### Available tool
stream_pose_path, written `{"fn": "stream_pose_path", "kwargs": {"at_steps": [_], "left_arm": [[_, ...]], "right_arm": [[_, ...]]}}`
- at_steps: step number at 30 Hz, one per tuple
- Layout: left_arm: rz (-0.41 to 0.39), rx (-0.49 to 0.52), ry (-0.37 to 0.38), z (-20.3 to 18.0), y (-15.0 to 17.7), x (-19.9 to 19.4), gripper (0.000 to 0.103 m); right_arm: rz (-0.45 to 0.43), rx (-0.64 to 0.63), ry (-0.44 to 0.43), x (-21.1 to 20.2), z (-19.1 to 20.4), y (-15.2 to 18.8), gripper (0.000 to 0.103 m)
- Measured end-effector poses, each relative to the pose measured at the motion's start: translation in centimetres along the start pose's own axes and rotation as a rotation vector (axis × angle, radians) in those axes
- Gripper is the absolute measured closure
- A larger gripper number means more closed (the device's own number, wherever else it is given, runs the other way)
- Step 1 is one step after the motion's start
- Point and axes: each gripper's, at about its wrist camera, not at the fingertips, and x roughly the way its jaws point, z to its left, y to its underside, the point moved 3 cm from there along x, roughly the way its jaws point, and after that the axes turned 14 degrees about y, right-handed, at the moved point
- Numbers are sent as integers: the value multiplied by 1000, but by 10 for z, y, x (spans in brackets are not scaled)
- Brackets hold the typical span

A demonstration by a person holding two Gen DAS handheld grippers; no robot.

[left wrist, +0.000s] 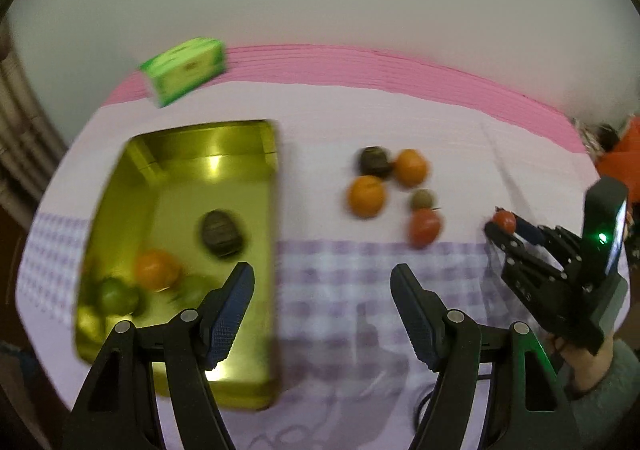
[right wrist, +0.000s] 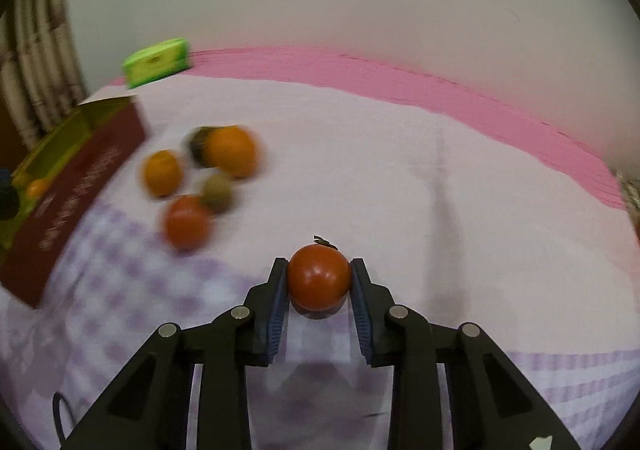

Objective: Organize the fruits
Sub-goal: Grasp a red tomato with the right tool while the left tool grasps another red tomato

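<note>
A gold tin box (left wrist: 120, 178) lies at the left, holding a dark fruit (left wrist: 221, 232), an orange (left wrist: 157, 269) and green fruits (left wrist: 116, 295). My left gripper (left wrist: 322, 314) is open and empty over the box's right edge. Loose on the cloth are two oranges (left wrist: 367, 196) (left wrist: 410, 167), a dark fruit (left wrist: 374, 161), a small brownish fruit (left wrist: 421, 200) and a red tomato (left wrist: 425, 227). My right gripper (right wrist: 319, 282) is shut on a small red tomato (right wrist: 319, 276), just above the cloth; it also shows in the left wrist view (left wrist: 505, 221).
A green carton (left wrist: 184, 68) stands at the far left by the pink cloth edge (left wrist: 400, 68). The box's red outer wall (right wrist: 76, 202) shows in the right wrist view. A white wall stands behind the table. A checked cloth (left wrist: 340, 290) covers the near table.
</note>
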Motion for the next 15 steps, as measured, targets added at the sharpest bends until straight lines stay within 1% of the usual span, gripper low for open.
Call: {"fn": "stream_pose_path", "kwargs": {"at_steps": [2,3,5,8,11,15], "left_arm": [[17,17,28,-13,-4,13,32],[25,25,36,-18,-6,19,32],[49,37,55,-30,-12,33,32],[84,53,65,-42,-18,52,32],[117,57,67,-51,-23,74,32],[130,56,68,-55,-27,92,33]], "right_arm": [[11,13,43,9,-17,0,75],[16,35,40,12,-27,-1,75],[18,39,79,17,-39,-2,75],[31,70,62,23,-48,-4,75],[26,51,74,22,-44,-6,75],[29,66,54,22,-47,-4,74]]}}
